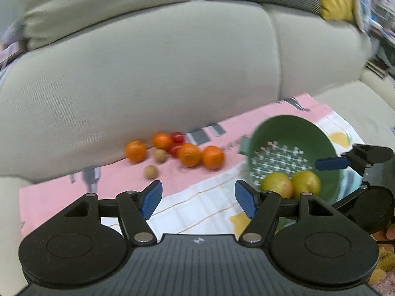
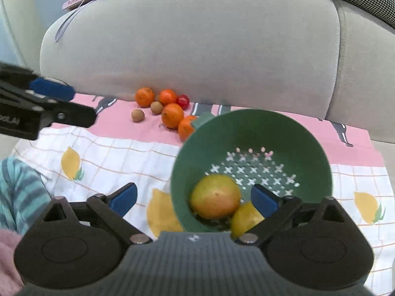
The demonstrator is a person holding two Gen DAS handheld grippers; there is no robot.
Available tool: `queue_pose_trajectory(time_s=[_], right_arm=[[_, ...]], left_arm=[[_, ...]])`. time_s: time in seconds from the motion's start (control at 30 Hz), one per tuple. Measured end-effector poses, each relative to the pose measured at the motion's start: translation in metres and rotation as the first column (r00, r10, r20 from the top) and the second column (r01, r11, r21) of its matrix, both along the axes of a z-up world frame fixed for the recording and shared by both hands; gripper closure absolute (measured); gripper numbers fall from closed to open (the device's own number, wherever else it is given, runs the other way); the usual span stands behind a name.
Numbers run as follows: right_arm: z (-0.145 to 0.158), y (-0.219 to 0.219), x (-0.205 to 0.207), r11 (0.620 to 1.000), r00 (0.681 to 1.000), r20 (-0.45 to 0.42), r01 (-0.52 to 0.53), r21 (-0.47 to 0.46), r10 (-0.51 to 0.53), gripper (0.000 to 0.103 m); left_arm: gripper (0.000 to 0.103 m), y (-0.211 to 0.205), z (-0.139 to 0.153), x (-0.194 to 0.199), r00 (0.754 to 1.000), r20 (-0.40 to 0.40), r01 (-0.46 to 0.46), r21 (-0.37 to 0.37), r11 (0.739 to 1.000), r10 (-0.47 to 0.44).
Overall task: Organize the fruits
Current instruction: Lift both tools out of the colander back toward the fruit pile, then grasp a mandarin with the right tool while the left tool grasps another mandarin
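Left gripper (image 1: pixel 198 198): I see its jaws apart, nothing between them, over the cloth (image 1: pixel 209 197).
Right gripper (image 2: pixel 195 198): jaws wide apart, nothing gripped; the big yellow fruit (image 2: pixel 215 196) shows between them.
Colander (image 2: pixel 308 138): green, on the cloth, holding two yellow fruits.
Oranges (image 2: pixel 172 115): four, loose at 11 o'clock of the colander, against the sofa (image 2: pixel 197 37).
Small fruits: two brown (image 2: pixel 137 115), red ones (image 2: pixel 183 101) among the oranges.

Four oranges (image 2: pixel 172 115) – two cherry tomatoes (image 2: pixel 183 101) – two longans (image 2: pixel 137 115) – two lemons (image 2: pixel 215 196) – one colander (image 2: pixel 311 148).
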State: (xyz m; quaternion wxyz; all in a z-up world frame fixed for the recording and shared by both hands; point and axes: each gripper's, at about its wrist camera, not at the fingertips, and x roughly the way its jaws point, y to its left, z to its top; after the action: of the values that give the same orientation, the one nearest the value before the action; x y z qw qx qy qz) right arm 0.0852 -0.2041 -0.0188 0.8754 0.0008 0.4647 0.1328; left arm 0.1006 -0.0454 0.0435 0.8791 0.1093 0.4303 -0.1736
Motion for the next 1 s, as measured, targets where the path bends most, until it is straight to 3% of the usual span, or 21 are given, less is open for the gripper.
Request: queue_pose_trajectory(time_s=[0.43, 0.6, 0.73, 1.0], right_arm=[[0.01, 0.044, 0.023, 0.998, 1.0, 0.025, -0.008, 0.057, 0.006, 0.007], [0.009, 0.058, 0.041, 0.999, 0.999, 0.05, -0.019, 0.036, 0.017, 0.007], [0.007, 0.066, 0.056, 0.999, 0.997, 0.073, -0.034, 0.033, 0.031, 0.008], [-0.012, 0.086, 0.088, 0.994, 0.993, 0.065, -0.097, -0.043, 0.1, 0.036]], left_arm=[[0.025, 0.061, 0.0, 0.013, 0.992, 0.046, -0.113, -0.113, 0.987, 0.119], [0.029, 0.082, -0.01, 0.027, 0.986, 0.015, -0.162, -0.173, 0.971, 0.167], [0.031, 0.088, -0.021, 0.04, 0.985, -0.012, -0.172, -0.179, 0.969, 0.173], [0.042, 0.083, -0.051, 0.064, 0.987, -0.058, -0.159, -0.187, 0.969, 0.151]])
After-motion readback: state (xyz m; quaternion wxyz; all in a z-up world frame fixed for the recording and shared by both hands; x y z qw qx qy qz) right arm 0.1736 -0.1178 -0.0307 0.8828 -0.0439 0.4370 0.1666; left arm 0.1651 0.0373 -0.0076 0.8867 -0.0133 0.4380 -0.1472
